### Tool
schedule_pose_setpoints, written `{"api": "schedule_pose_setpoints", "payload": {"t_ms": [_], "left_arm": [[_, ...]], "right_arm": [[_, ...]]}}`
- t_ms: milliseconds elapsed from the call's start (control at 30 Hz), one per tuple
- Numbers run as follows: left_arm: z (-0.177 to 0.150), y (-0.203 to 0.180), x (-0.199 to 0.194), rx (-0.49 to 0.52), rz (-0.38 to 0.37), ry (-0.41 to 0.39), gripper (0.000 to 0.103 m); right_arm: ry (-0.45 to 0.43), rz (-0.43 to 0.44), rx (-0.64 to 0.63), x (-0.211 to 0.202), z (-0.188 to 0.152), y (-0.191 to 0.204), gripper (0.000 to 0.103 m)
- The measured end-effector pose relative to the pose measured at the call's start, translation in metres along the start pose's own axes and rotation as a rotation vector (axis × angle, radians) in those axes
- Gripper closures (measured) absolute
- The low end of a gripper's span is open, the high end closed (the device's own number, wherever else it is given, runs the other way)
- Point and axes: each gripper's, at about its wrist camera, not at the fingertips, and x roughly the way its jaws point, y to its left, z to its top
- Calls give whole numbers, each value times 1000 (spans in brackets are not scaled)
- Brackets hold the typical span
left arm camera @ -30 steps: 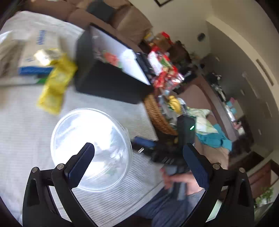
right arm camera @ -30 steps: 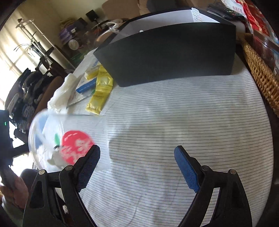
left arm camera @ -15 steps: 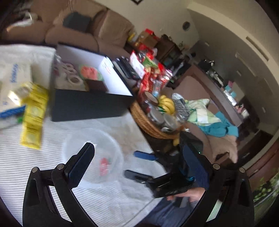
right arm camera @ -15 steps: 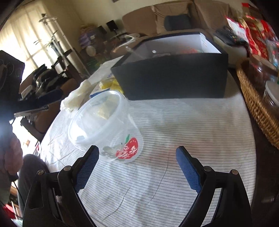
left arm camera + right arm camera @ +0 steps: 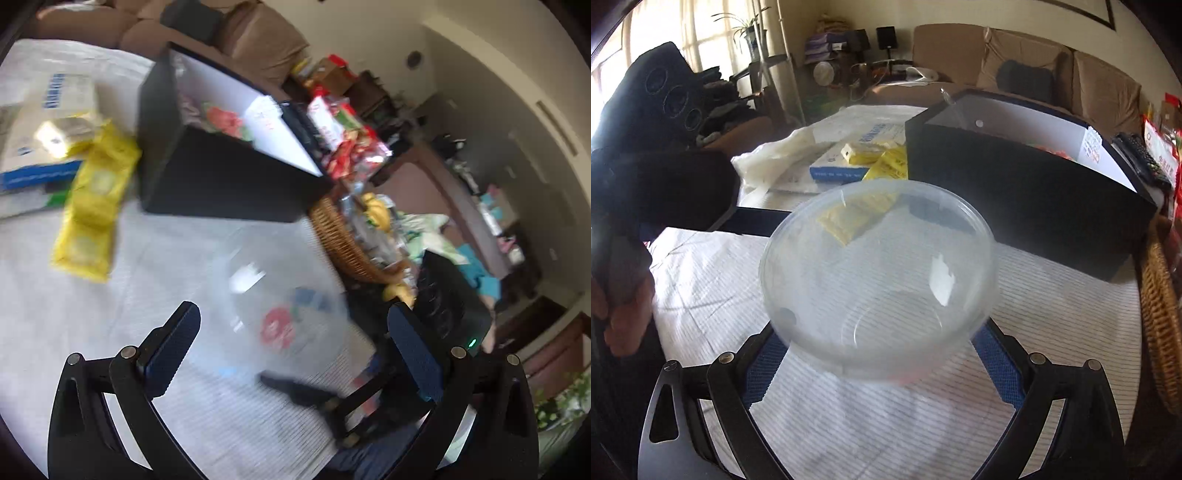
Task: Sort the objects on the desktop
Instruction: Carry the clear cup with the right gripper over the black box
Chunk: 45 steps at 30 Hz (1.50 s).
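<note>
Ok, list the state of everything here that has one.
clear tub: lidless, empty, between the right gripper's pads.
right gripper: jaws wide, just been opening; contact with tub unclear.
left gripper: open, nothing held.
black box: open-topped, items inside.
wicker basket: filled.

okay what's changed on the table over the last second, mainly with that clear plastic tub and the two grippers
The clear tub has ended up between the right gripper fingers, whose jaws have just been opening; whether the pads press it is unclear. A second ago it lay to that gripper's left. The left gripper is open and empty, as before. The black box, yellow packets and wicker basket stayed put.
</note>
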Motion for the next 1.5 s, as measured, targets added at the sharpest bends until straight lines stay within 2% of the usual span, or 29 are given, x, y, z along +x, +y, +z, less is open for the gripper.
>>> {"api": "schedule_pose_setpoints", "payload": {"t_ms": [100, 200, 300, 433, 533, 633, 700, 833, 933, 1067, 1300, 1400, 1433, 1500], "left_arm": [[7, -2, 12, 8, 6, 34, 2], [12, -8, 10, 17, -25, 51, 2], [22, -30, 2, 70, -49, 71, 1], [54, -68, -8, 152, -69, 63, 1], [98, -92, -18, 175, -97, 1, 1], [150, -100, -19, 151, -80, -69, 1], [188, -96, -10, 116, -64, -96, 1], [254, -72, 32, 57, -10, -68, 1], [282, -51, 71, 35, 32, -14, 1], [290, -17, 118, 5, 60, 63, 1], [265, 39, 189, -71, 85, 252, 1], [252, 53, 205, -108, 101, 308, 1], [247, 57, 210, -116, 114, 320, 1], [240, 59, 213, -126, 123, 329, 2]], "right_arm": [[-12, -50, -8, 9, 4, 4, 5], [-40, -77, 5, 3, 6, 0, 6], [-100, -51, 45, -23, 13, -6, 6], [-146, -3, 100, -59, 32, -19, 6], [-179, 7, 121, -88, 69, -42, 7], [-219, 11, 147, -105, 110, -71, 6], [-238, -24, 134, -107, 142, -95, 6], [-225, -86, 113, -86, 181, -136, 6], [-171, -116, 119, -54, 191, -163, 6], [-75, -147, 91, -11, 185, -188, 6], [80, -162, 25, 46, 161, -209, 6], [162, -187, -66, 65, 153, -205, 5], [198, -218, -111, 70, 148, -202, 5], [194, -227, -96, 64, 146, -205, 5]]}}
